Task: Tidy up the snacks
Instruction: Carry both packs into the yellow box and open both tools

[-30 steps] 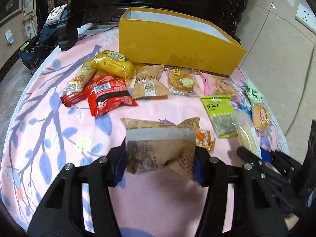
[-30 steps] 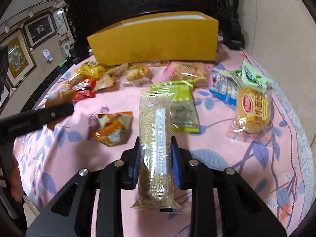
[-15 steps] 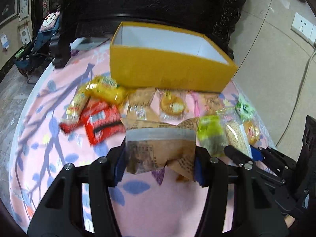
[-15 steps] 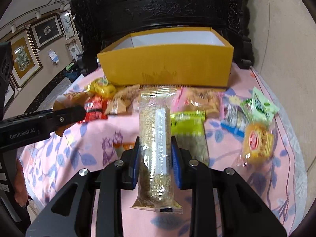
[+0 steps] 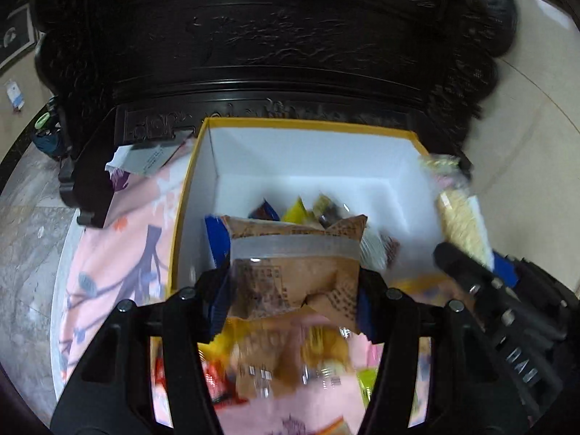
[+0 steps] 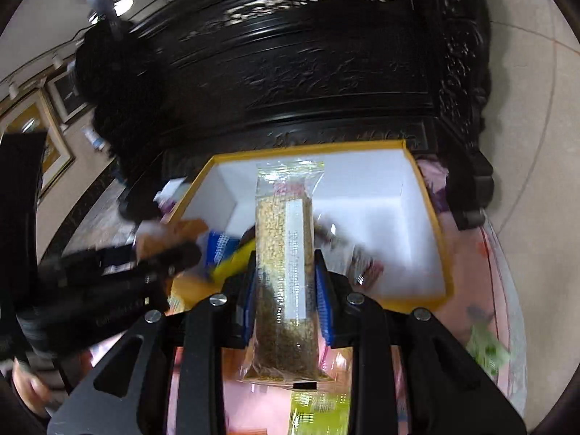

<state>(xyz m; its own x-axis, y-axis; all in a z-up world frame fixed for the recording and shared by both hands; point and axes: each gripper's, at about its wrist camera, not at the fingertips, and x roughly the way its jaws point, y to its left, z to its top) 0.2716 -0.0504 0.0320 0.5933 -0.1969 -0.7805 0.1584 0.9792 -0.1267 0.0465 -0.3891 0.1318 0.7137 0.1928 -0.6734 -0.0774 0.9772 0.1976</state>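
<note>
My left gripper (image 5: 294,291) is pinching a brown snack packet (image 5: 290,272) between its two fingers. The fingers are pressing on both sides of it. The packet has a clear band across its top, and it is hanging over the near edge of the yellow box (image 5: 188,195). My right gripper (image 6: 286,297) is pinching a long clear bag of little grains (image 6: 284,268). Its blue pads (image 6: 322,301) are squeezing the bag in the middle, and the bag is pointing out over the open box.

The box is white inside. Some small snacks (image 5: 290,214) are lying at the bottom, blue, yellow and dark ones, but they are blurry. The box is sitting on a pink cloth with blue leaves (image 5: 108,261). More snacks (image 5: 224,384) are lying on the cloth under my left gripper, all blurry. A green packet (image 6: 485,351) is lying on the cloth off to the right. Behind the box is standing a big dark carved piece of furniture (image 5: 275,43).
</note>
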